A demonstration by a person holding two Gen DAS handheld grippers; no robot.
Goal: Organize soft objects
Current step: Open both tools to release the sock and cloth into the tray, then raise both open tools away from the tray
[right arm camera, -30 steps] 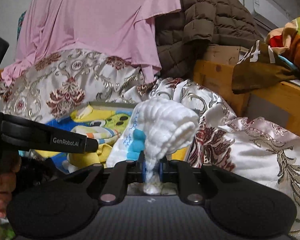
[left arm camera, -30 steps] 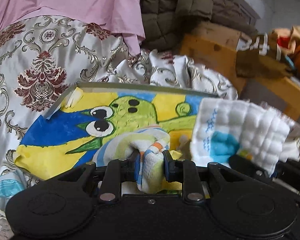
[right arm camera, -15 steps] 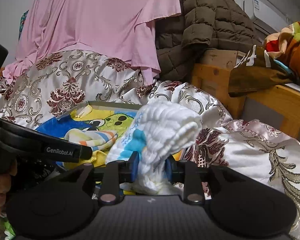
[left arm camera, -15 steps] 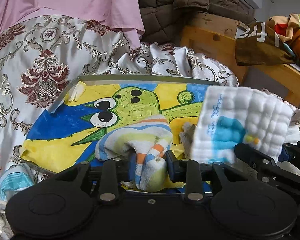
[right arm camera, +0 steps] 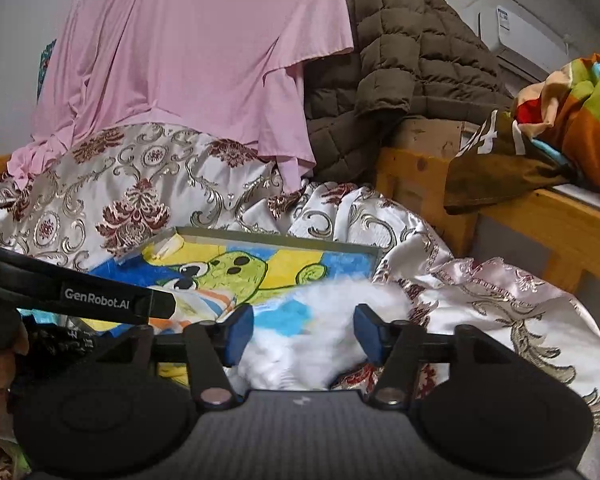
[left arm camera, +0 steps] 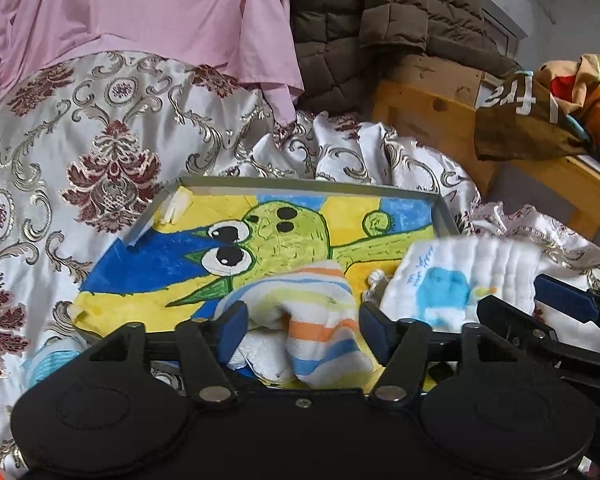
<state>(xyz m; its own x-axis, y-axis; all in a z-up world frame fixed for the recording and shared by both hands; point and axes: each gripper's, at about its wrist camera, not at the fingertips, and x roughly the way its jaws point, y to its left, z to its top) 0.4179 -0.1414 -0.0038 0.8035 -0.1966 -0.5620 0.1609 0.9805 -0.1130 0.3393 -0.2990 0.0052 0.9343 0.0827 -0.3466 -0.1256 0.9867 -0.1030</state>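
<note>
A: Left gripper (left arm camera: 302, 328) first. Its jaws are opening right now, blue pads clear on both sides of the striped towel (left arm camera: 300, 316), which lies bunched between them without being pinched.

B: And that towel sits on the cartoon tray (left arm camera: 300, 192), the shallow grey-rimmed one with the green big-eyed creature painted on yellow and blue.

A: Over on the right gripper (right arm camera: 304, 330), same story: jaws opening, pads standing apart from the white quilted cloth (right arm camera: 320, 332) that lies between them.

B: That cloth is blurred in the right wrist view, but the left wrist view shows it clearly, white with a light-blue patch, at the tray's right end, just beside the striped towel.

A: So both soft pieces are side by side on the tray, each loose between its pads.

B: The tray itself rests on a silvery bedspread (right arm camera: 140, 192) with maroon and gold scrollwork. Behind it hang a pink garment (right arm camera: 196, 52) and a brown puffer jacket (right arm camera: 400, 56).

A: A wooden bench (right arm camera: 560, 216) at the right, with a crumpled colourful blanket (right arm camera: 580, 116) on it.
</note>
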